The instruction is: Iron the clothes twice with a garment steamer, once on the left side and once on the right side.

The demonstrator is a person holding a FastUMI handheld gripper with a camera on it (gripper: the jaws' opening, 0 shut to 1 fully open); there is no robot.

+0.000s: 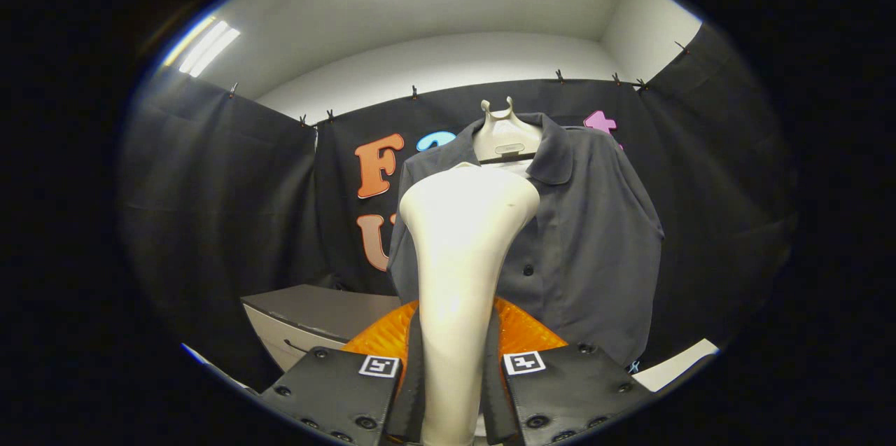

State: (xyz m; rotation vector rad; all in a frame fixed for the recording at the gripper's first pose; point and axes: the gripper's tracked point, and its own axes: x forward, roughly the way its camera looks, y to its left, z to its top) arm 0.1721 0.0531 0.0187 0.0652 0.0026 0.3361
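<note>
A cream garment steamer [462,250] stands upright between my two black fingers, its handle pressed from both sides by the pads [414,376]. My gripper [453,390] is shut on that handle. The steamer's wide head rises in front of a dark grey button shirt [588,236] that hangs on a cream hanger [505,134] against the black booth wall. The head covers the shirt's left half; the right half, collar and button placket are in sight. Whether the head touches the cloth I cannot tell.
An orange ribbed part [521,334] sits just behind the steamer handle, above my fingers. A grey cabinet top with a white drawer front [308,323] lies low to the left of the shirt. A white surface edge [675,365] shows low on the right.
</note>
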